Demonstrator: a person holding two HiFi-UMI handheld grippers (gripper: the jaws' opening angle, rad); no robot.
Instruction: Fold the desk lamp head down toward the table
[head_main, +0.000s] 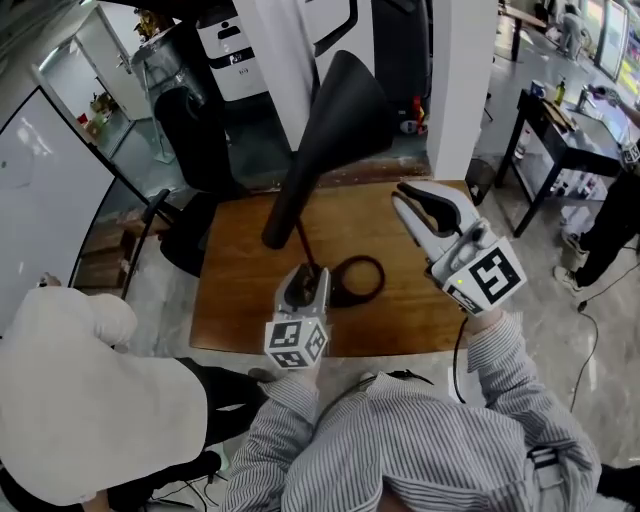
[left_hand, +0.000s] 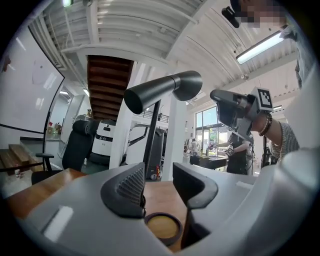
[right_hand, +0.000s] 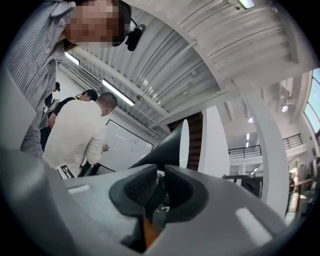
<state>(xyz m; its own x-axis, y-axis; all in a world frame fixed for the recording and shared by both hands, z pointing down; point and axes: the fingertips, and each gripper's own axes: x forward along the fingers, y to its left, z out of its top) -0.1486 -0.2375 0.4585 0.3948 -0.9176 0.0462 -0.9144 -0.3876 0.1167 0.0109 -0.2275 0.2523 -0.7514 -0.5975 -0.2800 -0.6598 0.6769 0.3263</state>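
Note:
A black desk lamp stands on the wooden table (head_main: 240, 300). Its cone head (head_main: 345, 105) (left_hand: 160, 90) is raised and tilts up to the right, on a thin stem (head_main: 303, 240) that rises from a ring base (head_main: 358, 280) (left_hand: 162, 227). My left gripper (head_main: 308, 272) (left_hand: 157, 187) is low at the foot of the stem and open. The stem shows close by its left pad, and no pad presses on it. My right gripper (head_main: 400, 192) (right_hand: 161, 185) is held up just right of the lamp head (right_hand: 170, 147). Its pads stand almost together with nothing between them.
A person in a white top (head_main: 70, 400) stands close at the table's left front. Beyond the table are a black office chair (head_main: 195, 130), a white pillar (head_main: 460, 80) and a whiteboard (head_main: 50, 190). A black desk (head_main: 560, 130) stands at the right.

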